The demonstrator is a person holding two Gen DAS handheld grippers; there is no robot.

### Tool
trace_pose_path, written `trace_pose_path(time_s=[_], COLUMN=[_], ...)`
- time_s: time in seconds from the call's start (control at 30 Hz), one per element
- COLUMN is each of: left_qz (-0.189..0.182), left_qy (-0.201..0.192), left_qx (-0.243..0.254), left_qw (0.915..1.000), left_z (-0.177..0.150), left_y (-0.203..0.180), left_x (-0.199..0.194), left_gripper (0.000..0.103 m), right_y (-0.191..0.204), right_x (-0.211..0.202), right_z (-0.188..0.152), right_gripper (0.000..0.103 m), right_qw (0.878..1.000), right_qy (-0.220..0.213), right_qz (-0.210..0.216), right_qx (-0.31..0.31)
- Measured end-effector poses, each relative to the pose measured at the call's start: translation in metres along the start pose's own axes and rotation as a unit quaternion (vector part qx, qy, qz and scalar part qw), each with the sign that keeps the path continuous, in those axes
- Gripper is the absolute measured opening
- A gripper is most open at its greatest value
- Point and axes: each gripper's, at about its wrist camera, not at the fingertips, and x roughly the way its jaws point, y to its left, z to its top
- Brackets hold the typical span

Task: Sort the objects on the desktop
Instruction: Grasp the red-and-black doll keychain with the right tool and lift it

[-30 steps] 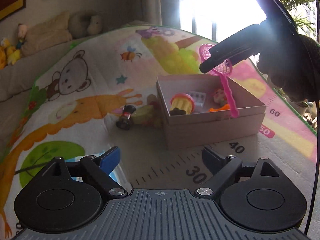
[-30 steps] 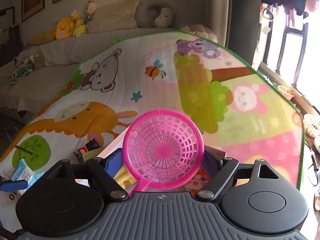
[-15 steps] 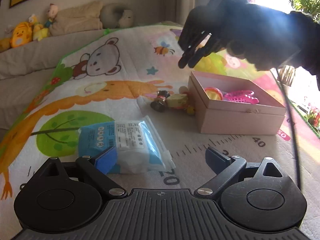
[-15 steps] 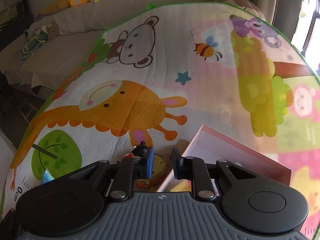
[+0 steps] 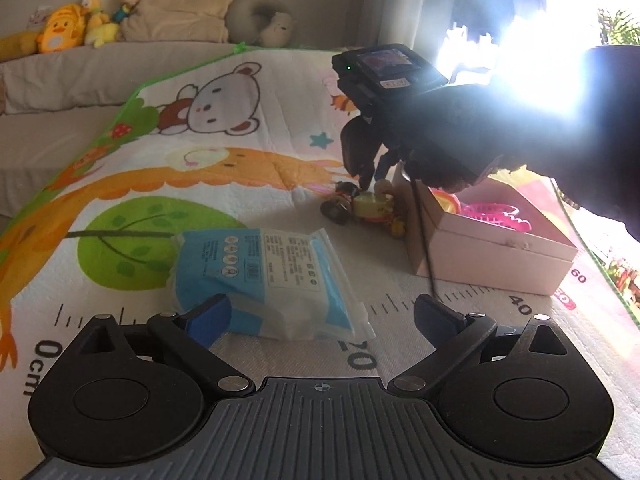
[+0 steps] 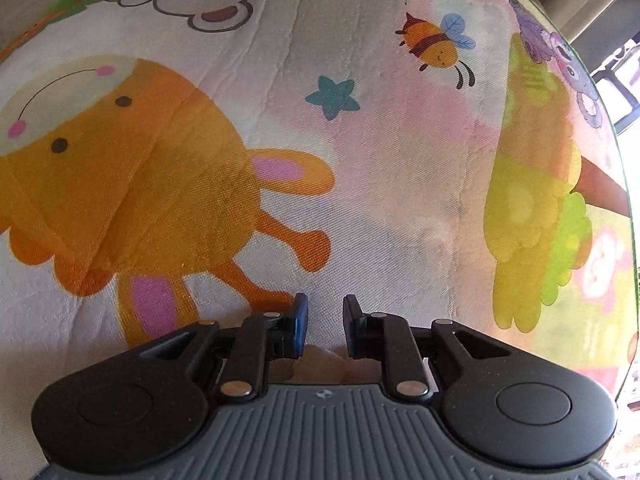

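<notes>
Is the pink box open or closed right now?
Open. The pink box has no lid on it, and a pink strainer shows inside over its rim.

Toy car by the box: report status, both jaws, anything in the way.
Left gripper open over the blue packet. Right gripper shut, empty, tips down at the toy car beside the pink box. Nothing in the way.

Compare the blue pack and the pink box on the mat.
The blue pack is soft and flat; the pink box is rigid, taller, open-topped. The pack carries nothing; the box holds a pink strainer. The pack sits nearer the left wrist camera; the box farther right. Both rest on the play mat.
</notes>
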Motion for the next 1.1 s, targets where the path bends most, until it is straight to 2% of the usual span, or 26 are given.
trace_pose_path(time_s=[0.3,0.4,0.47,0.53,0.57,0.63,0.7,0.73,0.77,0.97,1.1], left_qz=[-0.011,-0.021,-0.024,-0.026,-0.028,-0.031,-0.032,-0.031,-0.030,-0.033,-0.040], left_qy=[0.015,0.025,0.030,0.031,0.032,0.034,0.036,0.039,0.041,0.044,0.049], left_qx=[0.021,0.022,0.028,0.035,0.037,0.043,0.050,0.053,0.056,0.051,0.040], left_qw=[0.9996,0.9992,0.9989,0.9986,0.9984,0.9980,0.9976,0.9974,0.9972,0.9972,0.9972], left_z=[-0.005,-0.006,-0.008,-0.009,-0.010,-0.011,-0.013,-0.014,-0.015,-0.016,-0.016], left_y=[-0.010,-0.011,-0.013,-0.016,-0.017,-0.020,-0.022,-0.024,-0.025,-0.024,-0.020], left_x=[0.003,0.005,0.006,0.006,0.006,0.006,0.007,0.008,0.009,0.009,0.011], left_gripper=[0.102,0.102,0.102,0.102,0.102,0.102,0.102,0.102,0.103,0.103,0.103], right_y=[0.017,0.021,0.025,0.023,0.022,0.016,0.011,0.011,0.014,0.036,0.052], right_x=[-0.046,-0.069,-0.091,-0.115,-0.125,-0.141,-0.142,-0.138,-0.132,-0.089,-0.071], right_z=[-0.046,-0.068,-0.085,-0.097,-0.100,-0.103,-0.098,-0.095,-0.092,-0.076,-0.069], right_gripper=[0.018,0.018,0.018,0.018,0.019,0.030,0.061,0.066,0.069,0.069,0.069], right_qw=[0.996,0.986,0.970,0.960,0.959,0.965,0.971,0.974,0.976,0.977,0.979], right_qy=[0.011,0.035,0.047,0.028,0.012,-0.024,-0.057,-0.073,-0.081,-0.078,-0.057], right_qz=[0.087,0.163,0.237,0.277,0.279,0.261,0.233,0.214,0.204,0.196,0.194], right_qx=[-0.015,-0.014,-0.028,-0.039,-0.041,-0.022,0.000,0.005,0.005,0.012,0.006])
